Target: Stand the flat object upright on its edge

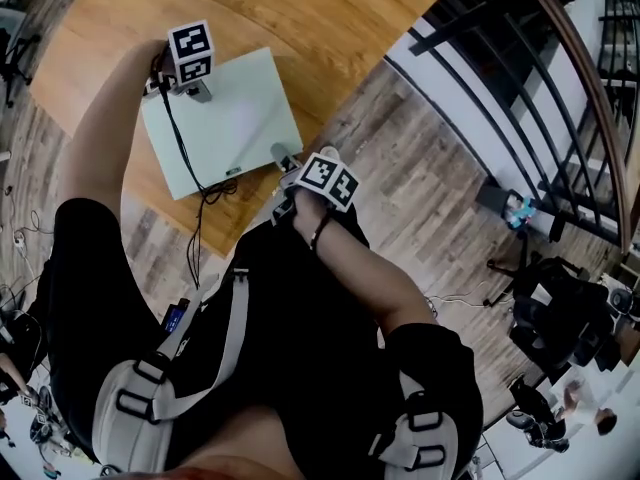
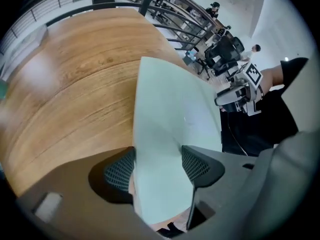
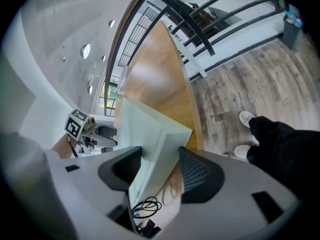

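Observation:
A pale green flat board (image 1: 225, 123) lies on the round wooden table (image 1: 300, 18), its near corner by the table's edge. My left gripper (image 1: 200, 93) sits at the board's far left corner. In the left gripper view the board (image 2: 170, 124) fills the gap between the mesh pads (image 2: 120, 171), so the left gripper (image 2: 157, 159) is shut on it. My right gripper (image 1: 285, 158) is at the near right edge. In the right gripper view the board's edge (image 3: 145, 129) passes between the jaws of the right gripper (image 3: 160, 161), touching the left pad (image 3: 127, 166), with a gap at the right one.
A black cable (image 1: 195, 203) runs from the left gripper over the board and off the table's near edge. Grey plank floor (image 1: 420, 188) lies to the right, bounded by a dark railing (image 1: 540, 98). Chairs and gear (image 1: 560, 318) stand at the lower right.

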{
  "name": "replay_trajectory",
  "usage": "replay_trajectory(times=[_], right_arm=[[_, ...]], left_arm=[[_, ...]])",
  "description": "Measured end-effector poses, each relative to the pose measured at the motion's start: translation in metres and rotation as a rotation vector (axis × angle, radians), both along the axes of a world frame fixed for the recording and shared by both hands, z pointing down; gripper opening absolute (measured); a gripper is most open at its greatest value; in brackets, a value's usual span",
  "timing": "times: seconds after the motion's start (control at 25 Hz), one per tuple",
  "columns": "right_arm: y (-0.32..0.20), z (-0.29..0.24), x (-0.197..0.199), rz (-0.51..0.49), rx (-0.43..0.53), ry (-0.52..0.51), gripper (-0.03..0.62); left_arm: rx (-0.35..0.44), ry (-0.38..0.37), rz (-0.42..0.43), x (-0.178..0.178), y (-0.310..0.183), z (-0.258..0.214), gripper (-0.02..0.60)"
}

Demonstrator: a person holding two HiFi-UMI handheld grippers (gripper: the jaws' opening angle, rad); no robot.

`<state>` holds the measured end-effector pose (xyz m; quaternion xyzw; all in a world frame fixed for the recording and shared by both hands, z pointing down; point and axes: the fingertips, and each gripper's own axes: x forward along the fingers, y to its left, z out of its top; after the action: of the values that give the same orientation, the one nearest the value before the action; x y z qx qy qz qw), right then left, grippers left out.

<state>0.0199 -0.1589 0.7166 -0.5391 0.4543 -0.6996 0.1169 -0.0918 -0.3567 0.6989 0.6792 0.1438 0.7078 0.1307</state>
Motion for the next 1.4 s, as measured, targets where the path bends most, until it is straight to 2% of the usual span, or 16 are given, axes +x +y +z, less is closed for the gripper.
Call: replay_trajectory(times=[0.16, 0.36, 0.52, 0.72, 1.04, 1.2, 1.4], right_arm=[[-0.01, 0.003, 0.016, -0.061, 0.003, 0.037, 0.236], [-0.012, -0.002, 0.03, -0.079, 0.002, 0.083, 0.219], [-0.03, -0.021, 0.055, -0.112, 0.061, 0.186, 0.209], [-0.057, -0.047, 0.075, -0.208, 0.154, 0.333, 0.21], [-0.095, -0.124, 0.088, -0.311, 0.402, 0.509, 0.21], [-0.126, -0.17, 0.089, -0.371, 0.552, 0.62, 0.209], [-0.153, -0.221, 0.088, -0.428, 0.716, 0.748, 0.21]], left_arm=[[0.012, 0.03, -0.082, 0.002, 0.0, 0.005, 0.302], [0.067, 0.158, -0.203, 0.0, 0.008, -0.004, 0.299], [0.09, 0.258, -0.359, -0.002, 0.015, -0.014, 0.299], [0.134, 0.382, -0.528, -0.006, 0.019, -0.031, 0.299], [0.393, 0.637, -0.661, -0.01, 0.013, -0.109, 0.295], [0.548, 0.755, -0.703, -0.014, -0.001, -0.152, 0.29], [0.736, 0.919, -0.802, -0.021, -0.013, -0.205, 0.262]])
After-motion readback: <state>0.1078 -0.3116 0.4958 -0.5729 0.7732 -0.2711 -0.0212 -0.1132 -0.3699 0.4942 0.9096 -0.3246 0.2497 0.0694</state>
